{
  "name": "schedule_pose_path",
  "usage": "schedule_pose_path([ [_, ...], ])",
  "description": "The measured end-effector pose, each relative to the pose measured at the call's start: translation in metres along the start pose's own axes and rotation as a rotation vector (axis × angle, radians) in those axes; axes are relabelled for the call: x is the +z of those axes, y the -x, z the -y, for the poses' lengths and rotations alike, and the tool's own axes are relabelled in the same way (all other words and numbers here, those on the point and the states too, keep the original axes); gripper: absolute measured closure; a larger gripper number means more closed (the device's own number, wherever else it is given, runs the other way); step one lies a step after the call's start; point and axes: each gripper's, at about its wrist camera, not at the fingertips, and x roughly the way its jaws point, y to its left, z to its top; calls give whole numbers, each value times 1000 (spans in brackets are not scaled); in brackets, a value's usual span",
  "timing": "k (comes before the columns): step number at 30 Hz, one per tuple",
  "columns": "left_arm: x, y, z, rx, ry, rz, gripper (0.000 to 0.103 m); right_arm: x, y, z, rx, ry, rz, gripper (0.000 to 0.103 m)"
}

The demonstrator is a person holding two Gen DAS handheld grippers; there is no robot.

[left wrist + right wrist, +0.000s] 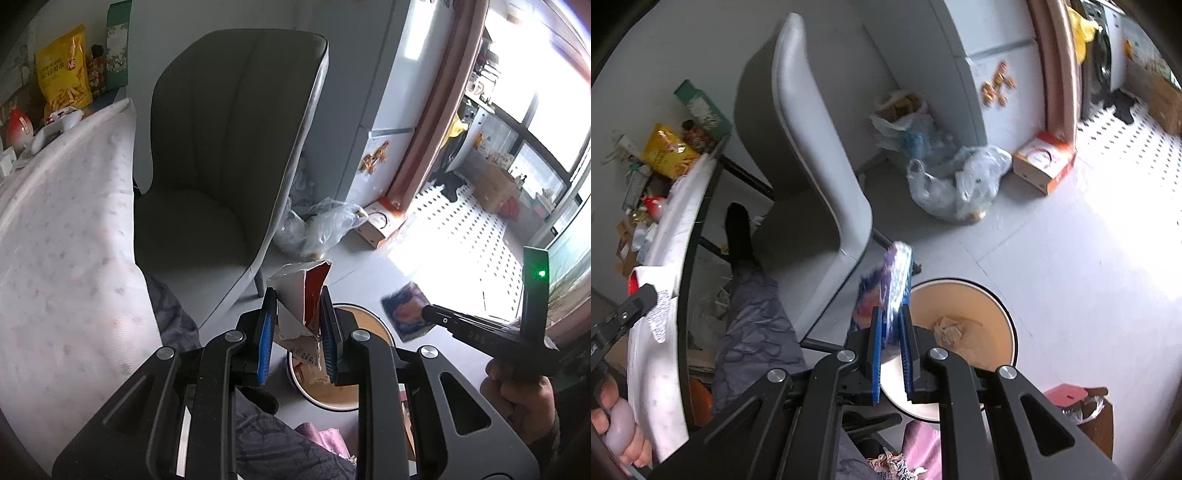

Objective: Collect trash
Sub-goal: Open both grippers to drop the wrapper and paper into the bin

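We see both grippers tilted steeply downward over a round bin (993, 332) that stands on the floor beside a grey chair (221, 147).

The left gripper (298, 314) has its blue fingers (266, 332) clenched on a torn red and white carton (304, 295); the carton stands up between them, its ragged top above the fingertips and its lower part hanging over the bin's mouth. The right gripper (890, 325) has its fingers (875, 354) pressed almost together on a blue and purple wrapper (894, 280), which sticks up and slightly left from the tips, just at the near rim of the bin. From the left wrist we also see that right gripper (424, 308) coming in from the right edge, the wrapper (404, 312) at its tip, and the person's hand (524, 398) around its handle.

Inside the bin lies a crumpled brown scrap (947, 328).

Much is hard to read. The gripper bodies cover the near half of the bin in both views. The print on the wrapper is blurred. The floor near the window (535, 92) is washed out by glare. A cloth-covered bench (66, 229) fills the left side, with a yellow snack bag (64, 70) at its far end, and the small things around that bag are too small to tell. A leg in dark patterned fabric (753, 332) runs under the bench, its lower end cut off by the gripper.
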Motion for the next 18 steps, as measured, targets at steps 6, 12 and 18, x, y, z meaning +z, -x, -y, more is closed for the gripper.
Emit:
schedule_pose_path([
  [6, 1, -5, 4, -5, -11, -17, 80, -2, -6, 15, -39, -34, 1, 63],
  [12, 0, -11, 14, -23, -33, -42, 80, 1, 14, 25, -35, -51, 55, 53],
  [18, -2, -26, 36, -46, -76, -84, 80, 6, 37, 41, -29, -83, 102, 48],
])
